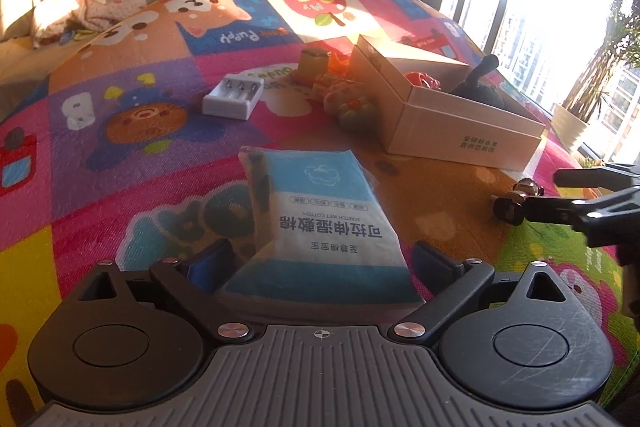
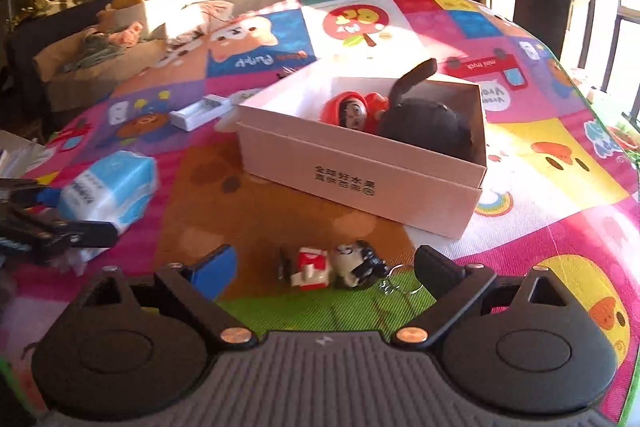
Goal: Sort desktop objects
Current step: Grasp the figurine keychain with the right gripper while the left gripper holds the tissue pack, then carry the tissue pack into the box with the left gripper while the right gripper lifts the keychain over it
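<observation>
On the patterned play mat [image 2: 520,147], both hand-held grippers, left [image 1: 320,259] and right [image 2: 324,267], stand wide: the left straddles the soft cotton-pad pack [image 1: 320,227], which may slip, and the right the small keychain figure [image 2: 336,267], which may roll.

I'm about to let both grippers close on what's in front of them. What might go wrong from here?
1. The soft cotton pad pack sits between the open left gripper fingers; closing may crumple it or let it slip.
2. The small figure keychain lying between the open right gripper fingers has a loose ring; it may snag or dangle.
3. The cardboard box already holds a black plush and a red toy; a bulky pack may not settle flat.
</observation>
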The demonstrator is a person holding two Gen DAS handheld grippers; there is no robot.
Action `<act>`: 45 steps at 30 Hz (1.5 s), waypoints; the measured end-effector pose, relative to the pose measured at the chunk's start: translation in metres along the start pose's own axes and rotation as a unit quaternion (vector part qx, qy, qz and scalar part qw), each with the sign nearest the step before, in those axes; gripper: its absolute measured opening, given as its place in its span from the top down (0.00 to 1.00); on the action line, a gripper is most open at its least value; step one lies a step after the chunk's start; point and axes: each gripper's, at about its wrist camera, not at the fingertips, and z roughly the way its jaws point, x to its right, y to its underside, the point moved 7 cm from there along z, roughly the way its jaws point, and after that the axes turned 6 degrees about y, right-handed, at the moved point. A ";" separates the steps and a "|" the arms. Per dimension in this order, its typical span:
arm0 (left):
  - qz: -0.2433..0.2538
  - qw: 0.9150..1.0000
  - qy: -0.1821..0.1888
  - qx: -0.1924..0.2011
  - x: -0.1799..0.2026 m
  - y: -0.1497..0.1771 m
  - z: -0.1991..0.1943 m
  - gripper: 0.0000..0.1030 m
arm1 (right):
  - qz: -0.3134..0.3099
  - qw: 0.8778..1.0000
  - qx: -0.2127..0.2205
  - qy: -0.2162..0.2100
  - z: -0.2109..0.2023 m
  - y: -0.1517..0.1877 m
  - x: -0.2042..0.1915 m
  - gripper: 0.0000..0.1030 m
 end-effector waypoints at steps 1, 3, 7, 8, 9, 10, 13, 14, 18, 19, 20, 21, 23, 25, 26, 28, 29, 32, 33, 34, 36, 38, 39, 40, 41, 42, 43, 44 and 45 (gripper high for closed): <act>0.000 1.000 0.000 0.000 0.000 0.000 0.000 0.03 | 0.003 1.000 -0.004 -0.002 0.005 0.001 0.001 0.07; 0.000 1.000 0.000 0.001 0.000 0.000 -0.001 0.03 | 0.010 1.000 -0.022 -0.010 0.016 0.002 0.002 0.15; 0.005 1.000 0.013 0.003 0.002 -0.004 -0.006 0.03 | 0.003 0.999 -0.031 -0.018 0.015 0.003 0.002 0.36; 0.008 1.000 0.015 0.005 0.004 -0.006 -0.008 0.03 | 0.001 1.000 -0.025 -0.017 0.011 0.003 0.002 0.36; 0.013 1.000 0.015 0.008 0.007 -0.007 -0.009 0.03 | -0.002 1.000 -0.020 -0.018 0.005 0.002 0.002 0.36; 0.020 1.000 0.012 0.011 0.010 -0.010 -0.010 0.03 | -0.006 1.000 -0.018 -0.021 -0.001 0.002 0.001 0.36; 0.046 0.999 -0.017 0.007 0.015 -0.015 -0.004 0.03 | -0.014 0.999 -0.013 -0.038 -0.022 0.003 -0.001 0.36; 0.056 0.998 -0.034 0.002 0.016 -0.015 0.000 0.03 | -0.017 0.999 -0.015 -0.043 -0.028 0.003 -0.002 0.36; 0.092 0.994 -0.057 -0.016 0.021 -0.012 0.010 0.26 | -0.027 0.999 -0.013 -0.044 -0.046 0.006 -0.003 0.36; 0.099 0.993 -0.061 -0.018 0.021 -0.011 0.010 0.28 | -0.027 0.998 -0.014 -0.047 -0.050 0.007 -0.003 0.36; 0.102 0.993 -0.061 -0.020 0.022 -0.009 0.009 0.31 | -0.028 0.998 -0.014 -0.052 -0.053 0.008 -0.003 0.36; 0.104 0.993 -0.059 -0.019 0.022 -0.008 0.007 0.33 | -0.029 0.998 -0.014 -0.057 -0.055 0.008 -0.004 0.36; 0.107 0.993 -0.051 -0.017 0.025 -0.009 0.000 0.38 | -0.032 0.997 -0.005 -0.063 -0.064 0.006 -0.004 0.36; 0.110 0.993 -0.038 -0.008 0.031 -0.016 -0.009 0.40 | -0.029 0.997 0.011 -0.064 -0.071 0.000 -0.001 0.36; 0.110 0.993 -0.032 0.000 0.035 -0.022 -0.013 0.40 | -0.026 0.998 0.023 -0.061 -0.076 -0.007 0.001 0.36; 0.116 0.993 -0.019 0.024 0.044 -0.042 -0.022 0.40 | -0.016 0.997 0.063 -0.050 -0.090 -0.024 0.010 0.36; 0.123 0.991 -0.013 0.041 0.051 -0.055 -0.026 0.40 | -0.008 0.995 0.086 -0.044 -0.099 -0.035 0.015 0.36; 0.155 0.984 -0.001 0.092 0.074 -0.094 -0.033 0.40 | 0.026 0.989 0.141 -0.040 -0.123 -0.060 0.032 0.37; 0.170 0.980 0.004 0.106 0.083 -0.105 -0.032 0.40 | 0.038 0.986 0.155 -0.039 -0.129 -0.066 0.037 0.36; 0.185 0.976 0.009 0.118 0.091 -0.116 -0.028 0.40 | 0.046 0.984 0.168 -0.033 -0.134 -0.071 0.042 0.36; 0.206 0.970 0.010 0.128 0.104 -0.134 -0.012 0.40 | 0.055 0.982 0.181 -0.018 -0.136 -0.076 0.050 0.36; 0.220 0.967 0.020 0.127 0.115 -0.147 0.009 0.40 | 0.071 0.982 0.176 -0.015 -0.131 -0.078 0.059 0.36; 0.228 0.965 0.030 0.126 0.121 -0.152 0.021 0.40 | 0.077 0.982 0.170 -0.015 -0.127 -0.077 0.062 0.36; 0.238 0.963 0.039 0.124 0.128 -0.157 0.033 0.40 | 0.082 0.983 0.164 -0.015 -0.123 -0.075 0.064 0.36; 0.251 0.959 0.045 0.124 0.135 -0.161 0.044 0.40 | 0.085 0.984 0.159 -0.014 -0.119 -0.072 0.066 0.36; 0.266 0.954 0.046 0.129 0.141 -0.163 0.056 0.39 | 0.088 0.984 0.152 -0.011 -0.114 -0.070 0.068 0.36; 0.280 0.950 0.049 0.131 0.146 -0.164 0.068 0.37 | 0.092 0.985 0.147 -0.009 -0.109 -0.068 0.070 0.36; 0.292 0.947 0.055 0.124 0.150 -0.164 0.081 0.35 | 0.097 0.985 0.140 -0.006 -0.105 -0.066 0.073 0.36; 0.296 0.947 0.058 0.112 0.150 -0.161 0.092 0.32 | 0.103 0.986 0.134 -0.002 -0.101 -0.064 0.076 0.36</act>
